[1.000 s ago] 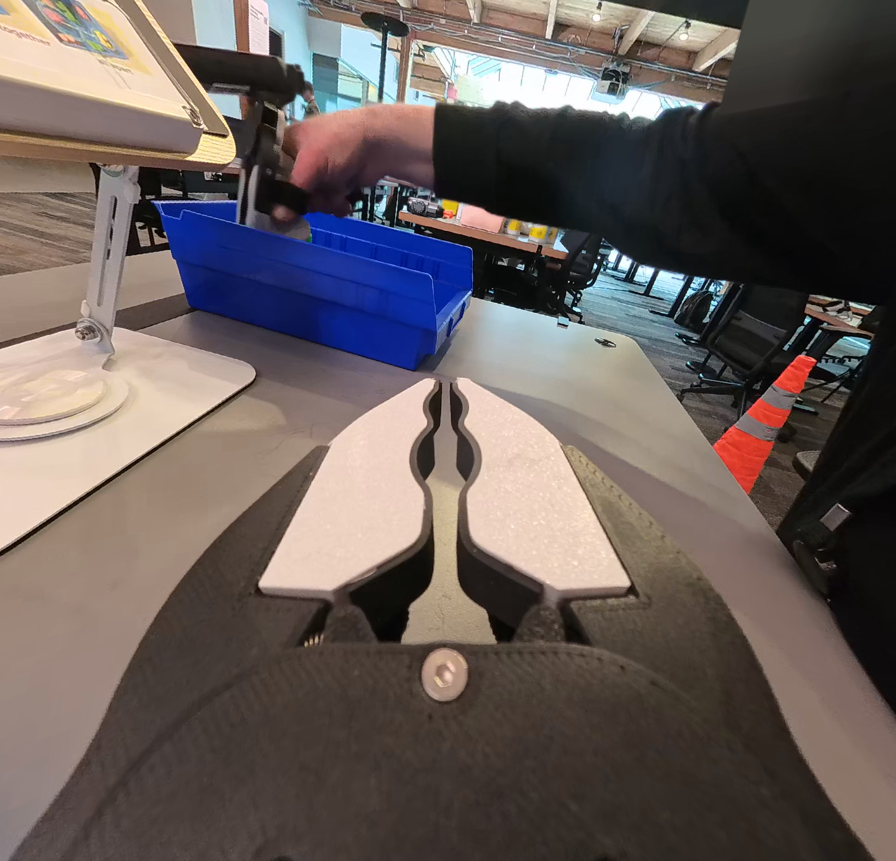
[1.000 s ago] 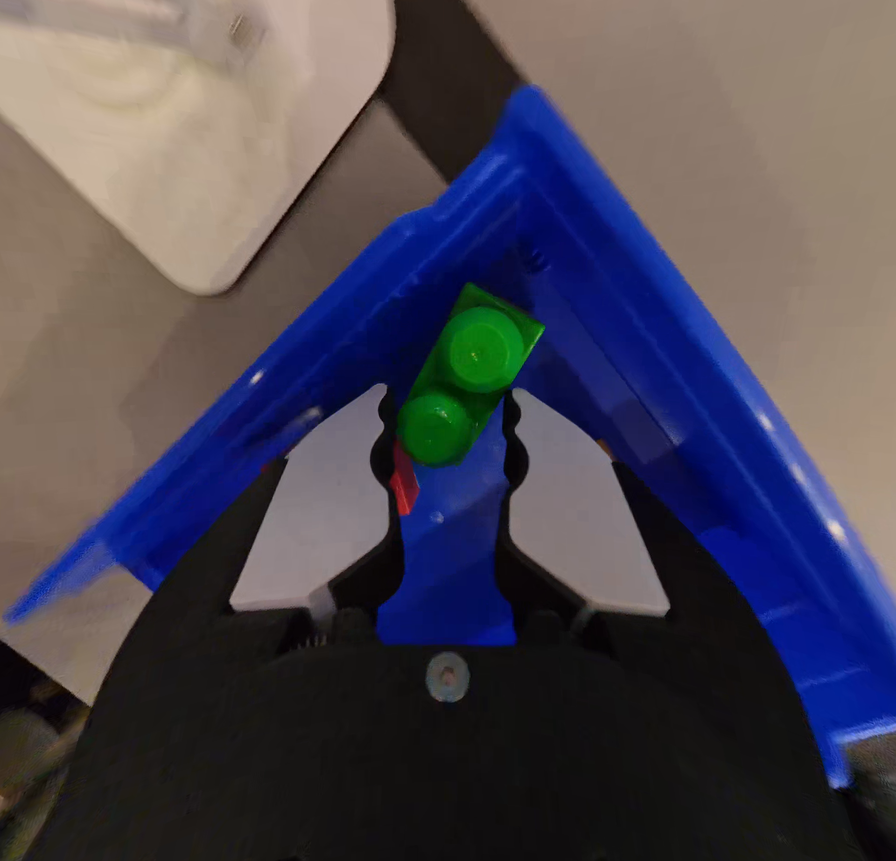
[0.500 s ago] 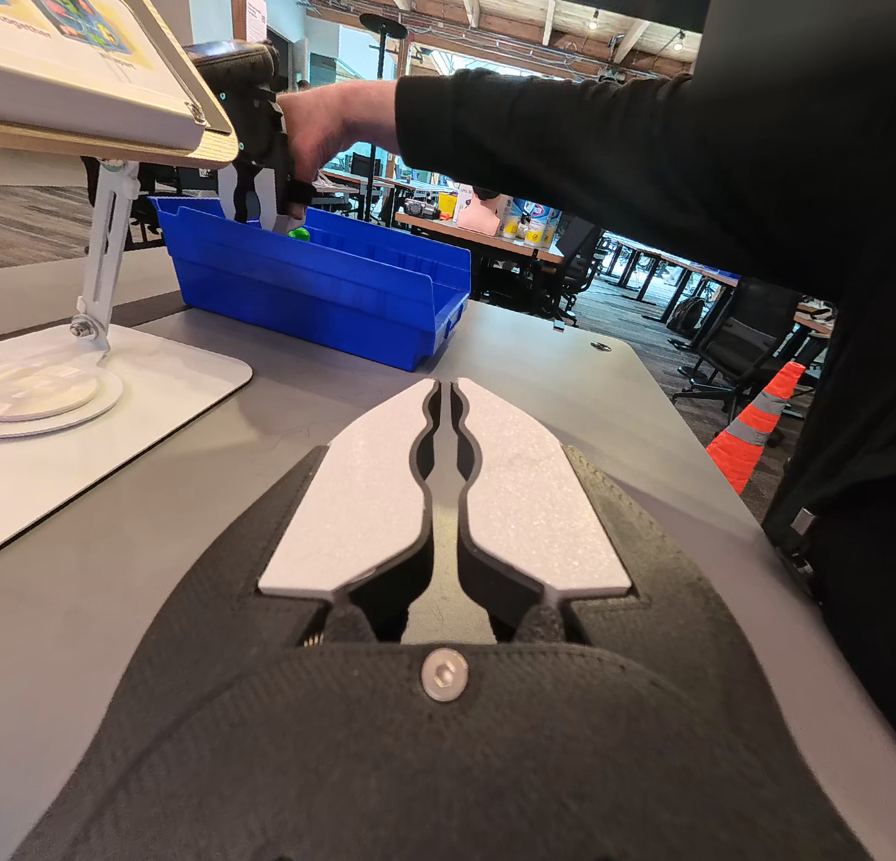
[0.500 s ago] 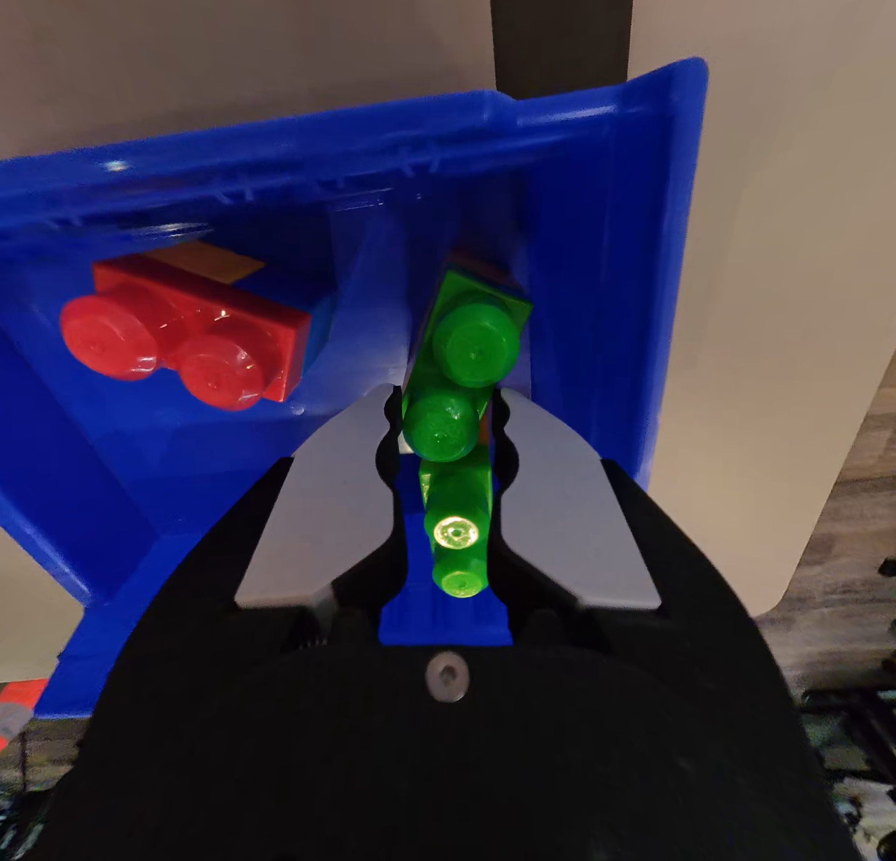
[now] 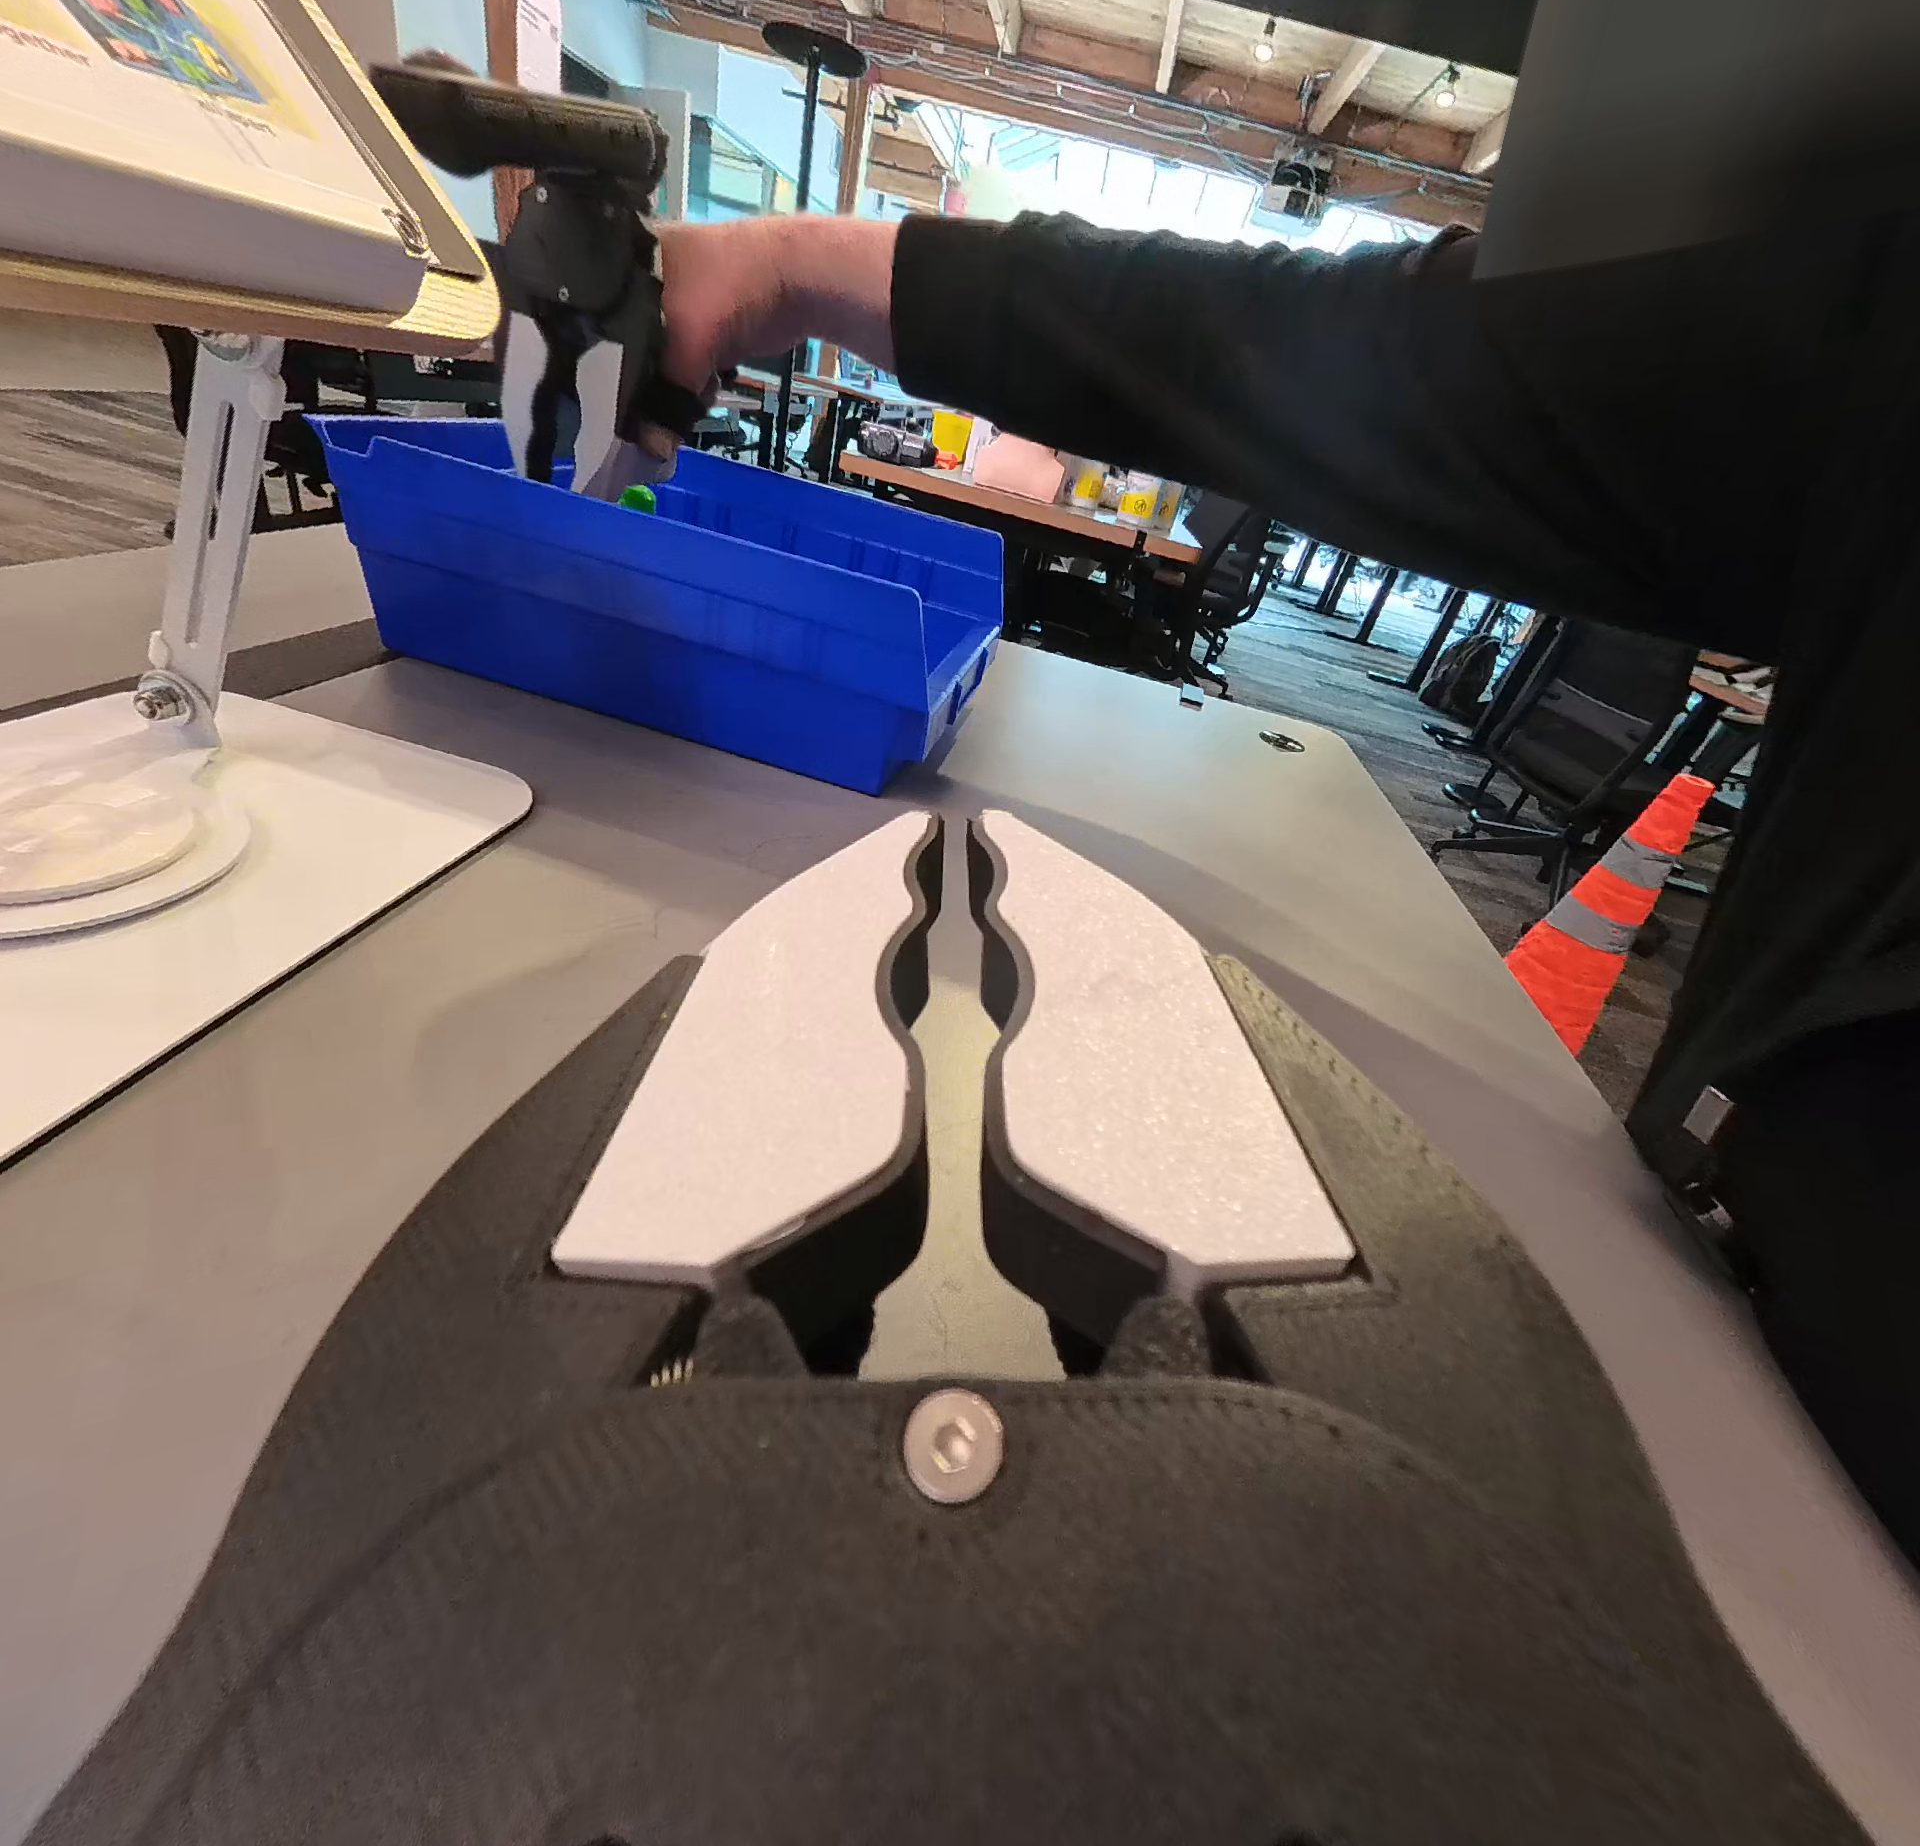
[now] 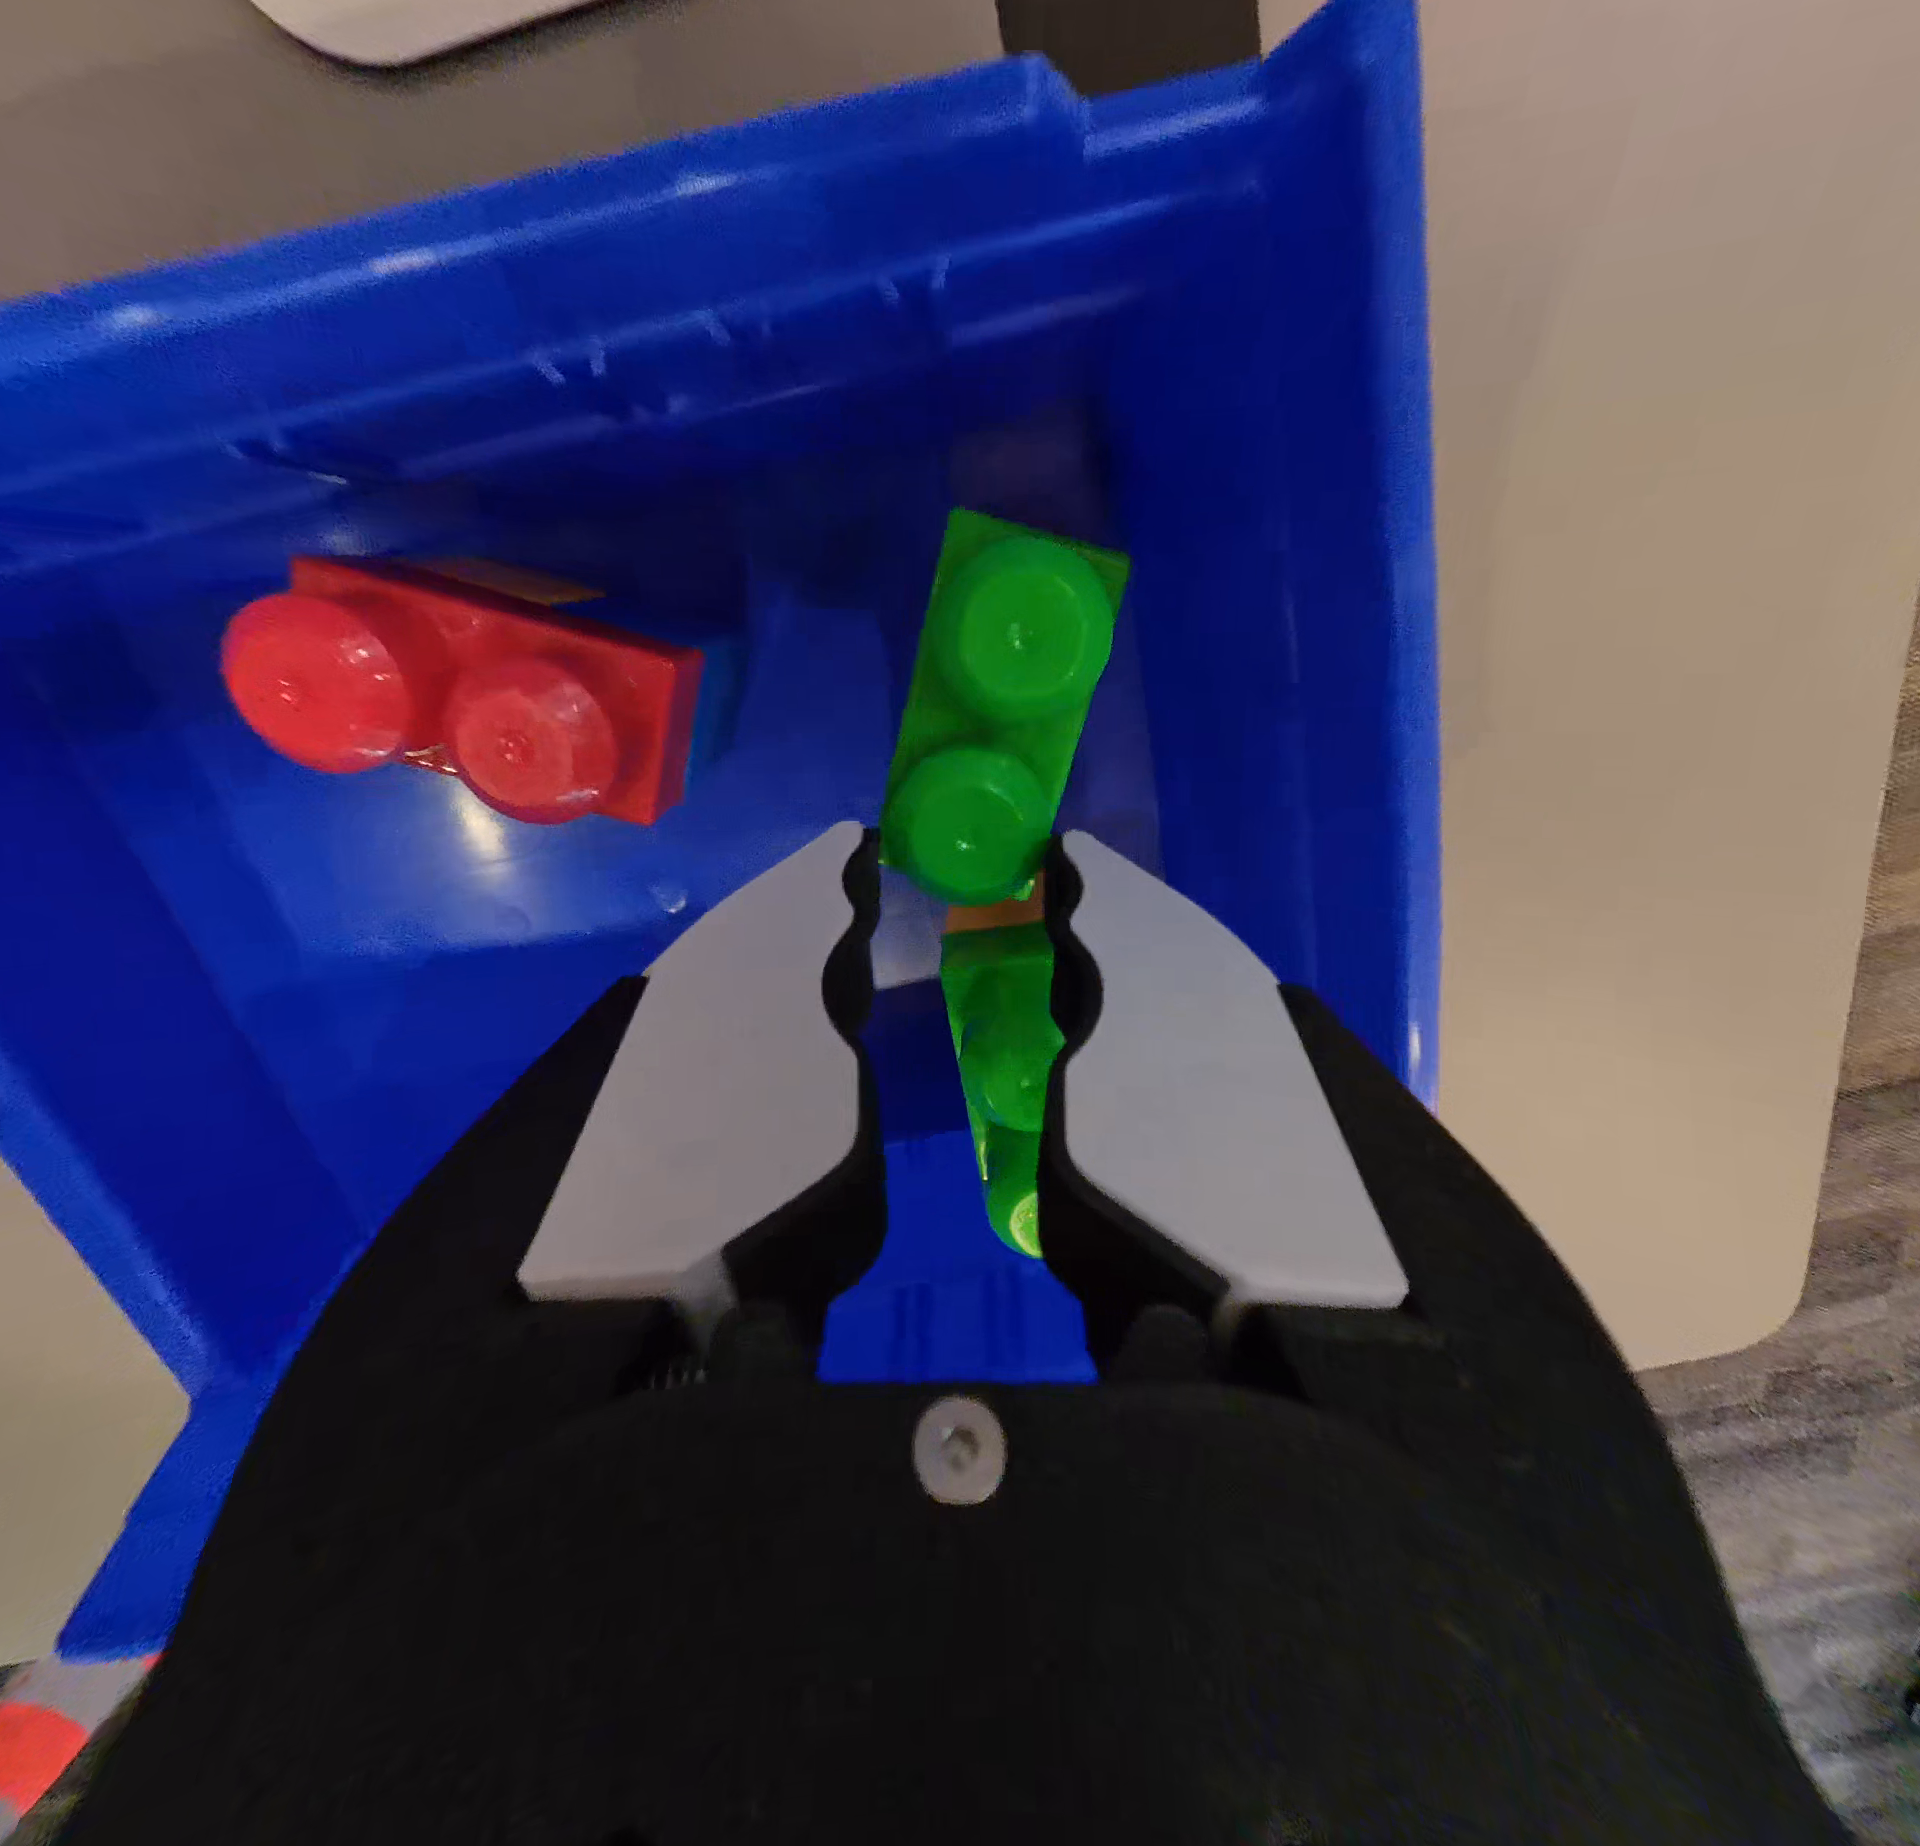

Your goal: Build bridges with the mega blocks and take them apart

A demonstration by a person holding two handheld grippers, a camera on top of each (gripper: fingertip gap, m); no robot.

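On the far left a white stand [image 5: 197, 591] props up a picture card, angled toward the builder, most likely as the pattern to copy. Next along, the blue bin [image 5: 665, 633] sits on the grey table [image 5: 1195, 809], holding the loose blocks within reach. Down in it, a red block [image 6: 447, 695] lies studs-up on the left, untouched. Right of that, the right tongs [image 6: 961, 861] are dipped into the bin's corner, tips closed on the near end of a green block [image 6: 997, 695]. Both tips sit against its sides with no gap showing, and another green shape lies farther back between the fingers. The grip is across the narrow width, which leaves the studs free for stacking. It looks like a pick for the first bridge piece. Over on the bare table, the left tongs [image 5: 956, 830] lie low, fingers nearly together with nothing between them, parked clear of the build space.
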